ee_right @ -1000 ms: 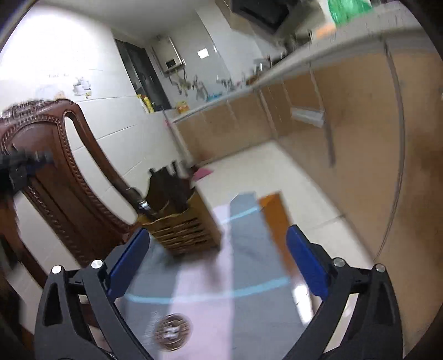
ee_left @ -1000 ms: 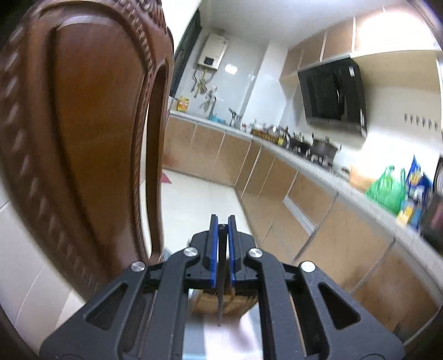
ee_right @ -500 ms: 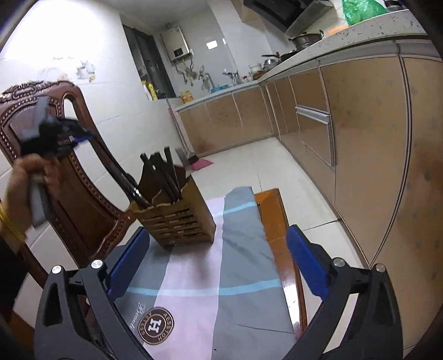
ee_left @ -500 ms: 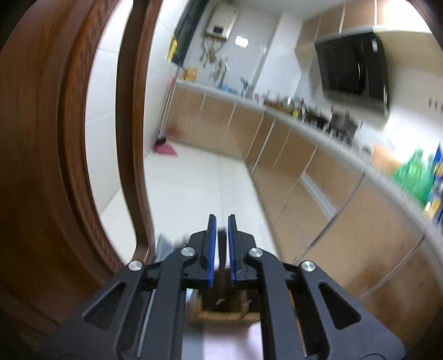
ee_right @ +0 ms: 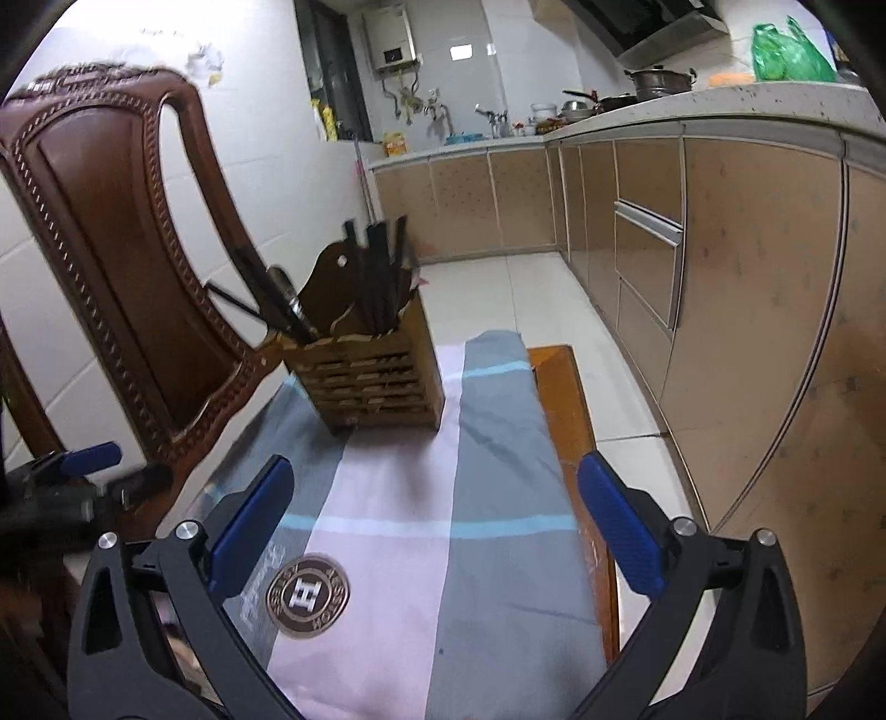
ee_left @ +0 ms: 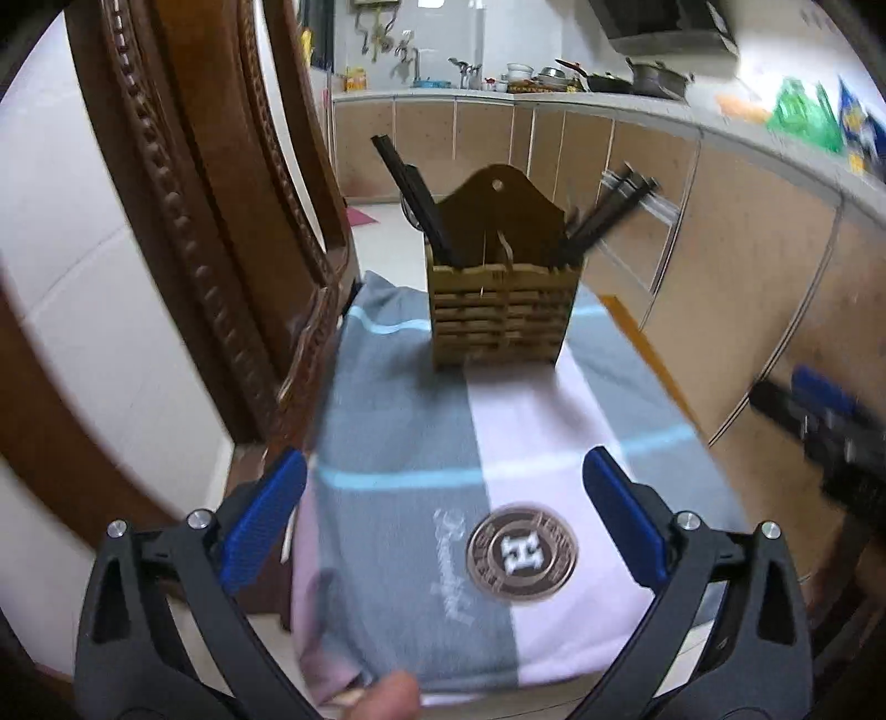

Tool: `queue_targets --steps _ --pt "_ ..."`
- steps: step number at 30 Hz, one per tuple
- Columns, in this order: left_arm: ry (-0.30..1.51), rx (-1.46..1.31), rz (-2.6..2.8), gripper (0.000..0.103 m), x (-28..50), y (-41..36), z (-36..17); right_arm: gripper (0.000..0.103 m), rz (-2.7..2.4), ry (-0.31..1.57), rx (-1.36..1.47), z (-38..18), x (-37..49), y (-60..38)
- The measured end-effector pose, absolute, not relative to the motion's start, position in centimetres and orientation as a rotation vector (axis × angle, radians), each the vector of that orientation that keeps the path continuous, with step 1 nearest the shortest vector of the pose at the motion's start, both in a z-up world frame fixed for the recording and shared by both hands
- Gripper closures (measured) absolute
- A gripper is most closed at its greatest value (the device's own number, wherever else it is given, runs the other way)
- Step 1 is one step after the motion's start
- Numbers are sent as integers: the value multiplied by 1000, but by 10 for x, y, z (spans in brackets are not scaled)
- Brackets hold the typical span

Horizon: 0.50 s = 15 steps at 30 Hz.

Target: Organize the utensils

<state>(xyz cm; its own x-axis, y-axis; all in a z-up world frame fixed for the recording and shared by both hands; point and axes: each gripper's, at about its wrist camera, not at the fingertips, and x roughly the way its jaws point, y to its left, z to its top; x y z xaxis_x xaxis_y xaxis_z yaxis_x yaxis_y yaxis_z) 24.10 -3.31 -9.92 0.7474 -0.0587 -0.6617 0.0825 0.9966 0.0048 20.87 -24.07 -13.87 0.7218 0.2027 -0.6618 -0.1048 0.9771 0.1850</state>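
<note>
White-tiled kitchen, tan cabinets (ee_right: pixel 653 232), carved wooden chair (ee_right: pixel 111 232).

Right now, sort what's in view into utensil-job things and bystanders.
Job:
wooden utensil holder
dark chopsticks standing in it
left gripper, jaws just opened, nothing between them
right gripper, open, empty

Bystanders:
striped cloth
carved chair
green bag
pots on the counter

Home kitchen: long counter (ee_right: pixel 720 105) over tan cabinets (ee_right: pixel 637 232), pots (ee_right: pixel 659 80), range hood (ee_left: pixel 664 25), wall water heater (ee_right: pixel 390 39).
</note>
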Motion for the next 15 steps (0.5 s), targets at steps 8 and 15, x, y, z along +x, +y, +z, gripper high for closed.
queue_targets --steps 8,15 --pt "683 114 -59 4 226 -64 -94 3 130 739 50 -135 181 -213" --pt "663 36 -48 4 219 -51 -88 3 87 692 62 -127 175 -216"
